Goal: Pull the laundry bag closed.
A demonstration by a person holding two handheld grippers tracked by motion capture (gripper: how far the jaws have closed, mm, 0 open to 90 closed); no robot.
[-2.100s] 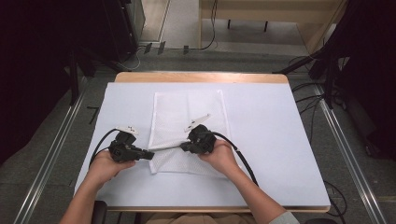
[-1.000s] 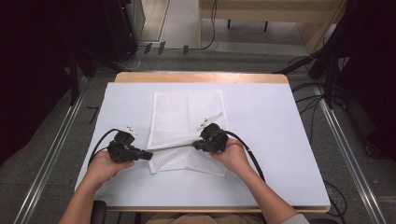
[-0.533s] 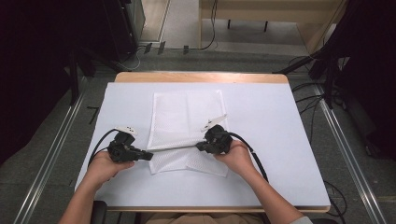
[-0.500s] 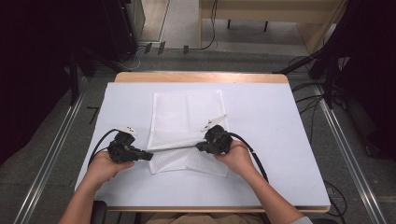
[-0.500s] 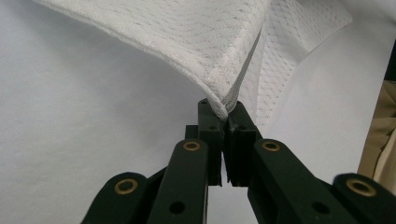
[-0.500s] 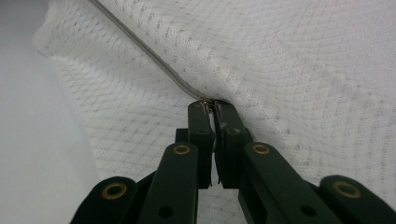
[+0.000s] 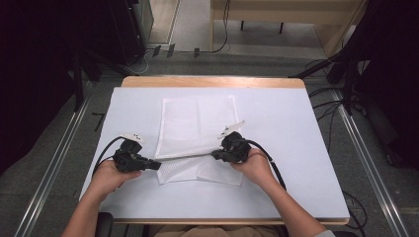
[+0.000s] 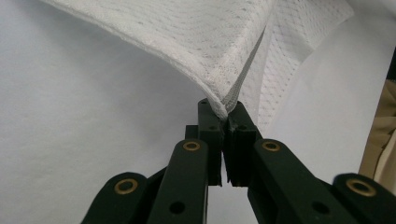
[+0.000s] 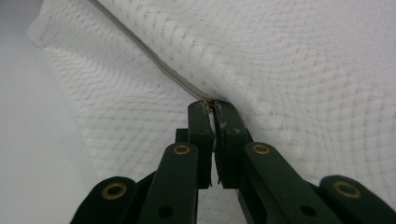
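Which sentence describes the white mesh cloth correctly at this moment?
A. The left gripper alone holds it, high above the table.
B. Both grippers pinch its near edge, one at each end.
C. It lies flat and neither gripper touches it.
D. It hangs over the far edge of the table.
B: the left gripper and the right gripper are each shut on the hemmed edge of the white mesh cloth, which stretches between them.

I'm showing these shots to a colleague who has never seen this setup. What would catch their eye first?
Most striking is the white mesh cloth in the middle of the pale table, its near part lifted into a taut line. The left gripper pinches that edge at one end and the right gripper at the other, jaws shut on the cloth's hem in both gripper views.
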